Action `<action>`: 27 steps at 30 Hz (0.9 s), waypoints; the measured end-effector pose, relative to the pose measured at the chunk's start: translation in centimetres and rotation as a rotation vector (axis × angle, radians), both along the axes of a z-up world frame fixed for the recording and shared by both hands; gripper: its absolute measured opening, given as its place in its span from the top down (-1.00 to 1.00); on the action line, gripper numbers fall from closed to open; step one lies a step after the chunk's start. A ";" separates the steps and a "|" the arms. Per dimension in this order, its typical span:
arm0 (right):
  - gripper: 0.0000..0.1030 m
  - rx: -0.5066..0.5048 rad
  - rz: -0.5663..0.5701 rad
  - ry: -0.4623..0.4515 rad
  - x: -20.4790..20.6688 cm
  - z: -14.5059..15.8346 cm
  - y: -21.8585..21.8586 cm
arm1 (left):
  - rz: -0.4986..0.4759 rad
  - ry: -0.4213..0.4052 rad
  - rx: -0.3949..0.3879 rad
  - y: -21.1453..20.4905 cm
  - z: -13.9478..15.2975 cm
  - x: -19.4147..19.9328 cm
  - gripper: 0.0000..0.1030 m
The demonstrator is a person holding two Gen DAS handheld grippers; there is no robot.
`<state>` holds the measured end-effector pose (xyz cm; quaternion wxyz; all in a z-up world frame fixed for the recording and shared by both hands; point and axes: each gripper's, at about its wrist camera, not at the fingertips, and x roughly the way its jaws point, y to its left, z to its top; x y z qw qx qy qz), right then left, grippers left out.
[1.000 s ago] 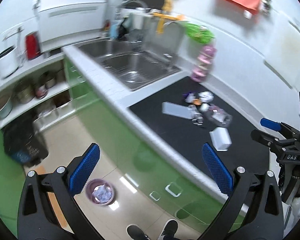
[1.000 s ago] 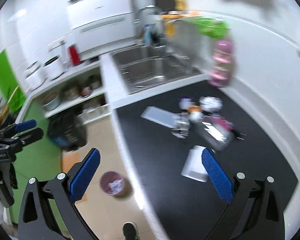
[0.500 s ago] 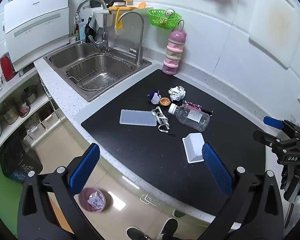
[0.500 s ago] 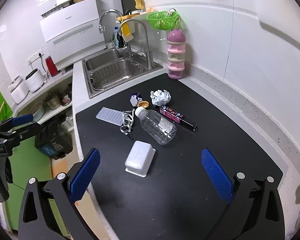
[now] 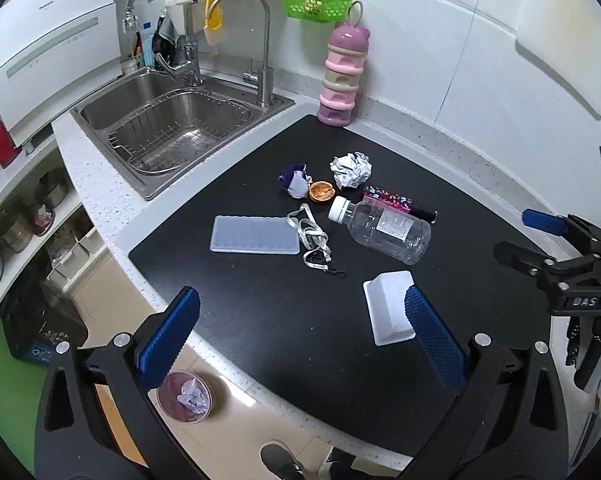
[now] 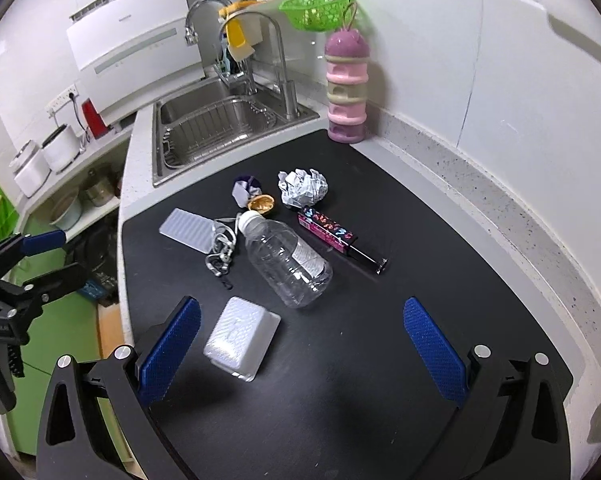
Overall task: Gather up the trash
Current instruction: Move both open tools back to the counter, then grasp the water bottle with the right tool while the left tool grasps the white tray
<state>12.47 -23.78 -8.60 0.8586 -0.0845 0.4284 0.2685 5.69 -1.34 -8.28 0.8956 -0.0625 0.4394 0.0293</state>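
On the black mat [image 5: 284,320] lie a clear plastic bottle [image 5: 384,229] [image 6: 286,262], a crumpled paper ball [image 5: 350,170] [image 6: 302,187], a white foam box [image 5: 388,312] [image 6: 240,338], a purple-white wrapper [image 5: 295,181], a walnut shell [image 5: 321,191], a pink patterned tube [image 6: 332,232], a lanyard [image 5: 312,240] and a ribbed white lid [image 5: 255,235]. A pink trash bin [image 5: 184,397] holding paper stands on the floor. My left gripper [image 5: 300,336] is open and empty above the mat's front edge. My right gripper [image 6: 300,344] is open and empty, to the right of the foam box.
A steel sink [image 5: 172,120] with taps lies left of the mat. A stacked pink container [image 5: 342,80] stands at the back wall under a green basket [image 5: 316,0]. Open shelves [image 5: 24,216] with pots and a black bag sit lower left. A shoe [image 5: 280,460] shows below.
Both grippers have swung from the floor and cabinet side toward the counter and steadied. The mat and its items now fill the middle of both views. Both grippers stay open.
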 end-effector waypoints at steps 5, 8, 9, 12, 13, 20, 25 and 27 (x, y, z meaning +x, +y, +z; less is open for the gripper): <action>-0.89 -0.013 0.051 0.038 2.2 -1.7 1.3 | 0.001 0.014 -0.018 -0.3 -0.9 1.1 -0.95; -0.89 -0.042 0.120 0.052 3.8 -2.9 2.6 | 0.010 0.022 -0.026 -0.2 -1.4 1.5 -0.95; -0.89 -0.050 0.136 0.057 4.3 -3.2 3.1 | 0.012 0.024 -0.028 -0.2 -1.5 1.6 -0.95; -0.89 -0.086 0.193 0.075 5.8 -4.4 4.7 | 0.024 0.036 -0.033 0.0 -2.0 1.8 -0.95; -0.89 -0.102 0.214 0.084 6.4 -4.9 5.3 | 0.030 0.040 -0.036 0.1 -2.2 1.9 -0.95; -0.88 -0.171 0.307 0.145 8.8 -7.7 8.6 | 0.050 0.060 -0.056 0.2 -3.0 2.3 -0.95; -0.60 -0.196 0.347 0.207 9.8 -9.5 10.0 | 0.059 0.076 -0.078 0.2 -3.7 2.4 -0.95; -0.40 -0.208 0.357 0.227 10.0 -10.0 10.4 | 0.059 0.079 -0.085 0.2 -4.0 2.5 -0.95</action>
